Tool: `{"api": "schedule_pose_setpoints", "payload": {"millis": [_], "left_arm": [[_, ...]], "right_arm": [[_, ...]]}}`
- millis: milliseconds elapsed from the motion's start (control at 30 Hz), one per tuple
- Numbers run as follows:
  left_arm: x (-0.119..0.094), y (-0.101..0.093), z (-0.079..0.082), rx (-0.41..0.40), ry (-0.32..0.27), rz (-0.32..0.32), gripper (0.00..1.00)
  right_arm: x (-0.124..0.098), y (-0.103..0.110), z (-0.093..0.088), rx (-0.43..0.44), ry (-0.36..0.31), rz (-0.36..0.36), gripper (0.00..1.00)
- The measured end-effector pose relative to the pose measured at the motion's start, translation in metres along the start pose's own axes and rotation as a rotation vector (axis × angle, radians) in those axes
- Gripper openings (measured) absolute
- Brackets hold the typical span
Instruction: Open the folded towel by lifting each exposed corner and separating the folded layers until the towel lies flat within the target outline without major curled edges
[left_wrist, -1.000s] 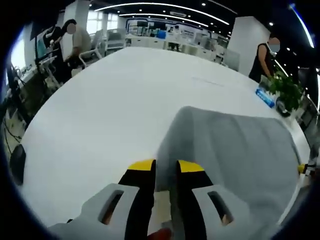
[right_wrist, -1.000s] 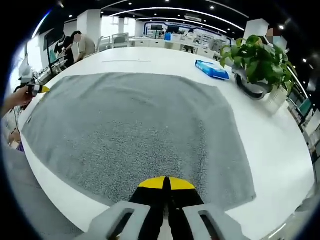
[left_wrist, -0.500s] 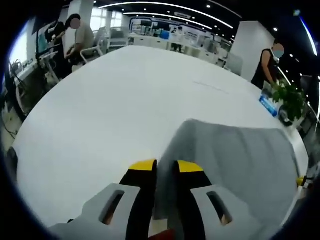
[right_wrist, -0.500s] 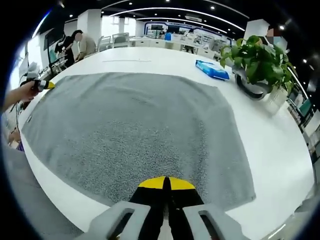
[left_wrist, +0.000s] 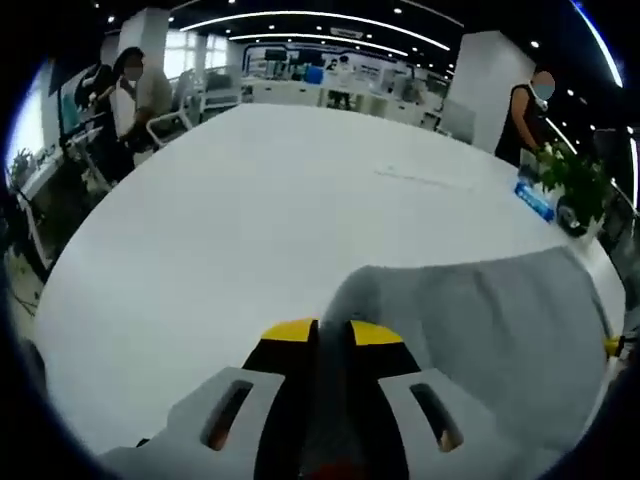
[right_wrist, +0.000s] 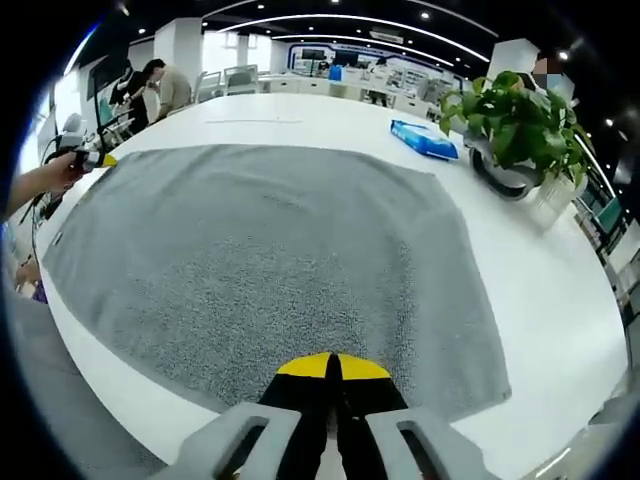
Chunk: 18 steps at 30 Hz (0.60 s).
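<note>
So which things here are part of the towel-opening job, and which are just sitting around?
Part of the job:
- grey towel, spread over the white table
- left gripper, jaws closed on a towel edge
- right gripper, jaws closed at the near towel edge

Just lying about:
- potted plant
- blue packet
- people in the office behind

left tool: jaws closed, pinching cloth | right tool: jaws closed, low over cloth edge
</note>
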<state>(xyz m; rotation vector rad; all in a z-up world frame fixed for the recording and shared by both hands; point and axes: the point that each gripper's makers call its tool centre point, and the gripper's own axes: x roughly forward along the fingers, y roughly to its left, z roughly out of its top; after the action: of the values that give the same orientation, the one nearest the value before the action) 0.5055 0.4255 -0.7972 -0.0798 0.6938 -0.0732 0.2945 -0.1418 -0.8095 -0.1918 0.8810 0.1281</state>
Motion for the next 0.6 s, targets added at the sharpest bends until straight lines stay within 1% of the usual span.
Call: {"api": "schedule_pose_setpoints", "payload": {"millis": [67, 100, 133, 167, 200, 267, 300, 333, 367, 433, 500, 567, 600], "left_arm": [[0.002, 0.001, -0.001, 0.005, 0.001, -0.004, 0.15], [0.003, 0.002, -0.001, -0.003, 0.005, -0.008, 0.15], [0.004, 0.001, -0.003, -0.027, 0.015, -0.023, 0.13], [0.004, -0.005, -0.006, -0.058, 0.033, -0.054, 0.09], [0.003, -0.008, -0.006, -0.081, 0.032, -0.062, 0.08], [-0.001, -0.013, -0.005, -0.077, 0.025, -0.074, 0.04], [-0.002, -0.017, -0.004, -0.08, 0.02, -0.082, 0.04], [-0.005, -0.027, -0.003, -0.072, 0.012, -0.108, 0.04], [-0.006, -0.034, -0.004, -0.06, 0.015, -0.136, 0.04], [-0.011, -0.057, -0.007, -0.005, 0.019, -0.222, 0.04], [-0.019, -0.075, -0.014, 0.071, 0.034, -0.266, 0.04], [-0.022, -0.084, -0.026, 0.151, 0.063, -0.274, 0.04], [-0.024, -0.09, -0.029, 0.177, 0.066, -0.299, 0.04]], "right_arm": [[0.0, 0.0, 0.0, 0.0, -0.001, -0.001, 0.0], [0.0, 0.0, 0.0, -0.001, -0.001, -0.001, 0.0], [0.0, 0.0, 0.0, -0.001, -0.001, -0.002, 0.0], [0.0, 0.0, 0.0, -0.001, -0.002, -0.002, 0.0], [0.0, 0.0, 0.0, -0.001, -0.002, -0.003, 0.0], [0.001, 0.0, 0.0, 0.0, -0.002, -0.004, 0.0], [0.001, 0.0, 0.0, -0.001, -0.002, -0.004, 0.0], [0.001, 0.0, 0.0, -0.002, -0.002, -0.005, 0.0], [0.001, 0.0, 0.0, -0.002, -0.003, -0.006, 0.0], [0.001, 0.0, 0.001, -0.003, -0.004, -0.008, 0.0], [0.001, 0.0, 0.001, -0.004, -0.006, -0.009, 0.0], [0.001, 0.0, 0.001, -0.003, -0.006, -0.009, 0.0], [0.001, 0.0, 0.001, -0.004, -0.006, -0.009, 0.0]]}}
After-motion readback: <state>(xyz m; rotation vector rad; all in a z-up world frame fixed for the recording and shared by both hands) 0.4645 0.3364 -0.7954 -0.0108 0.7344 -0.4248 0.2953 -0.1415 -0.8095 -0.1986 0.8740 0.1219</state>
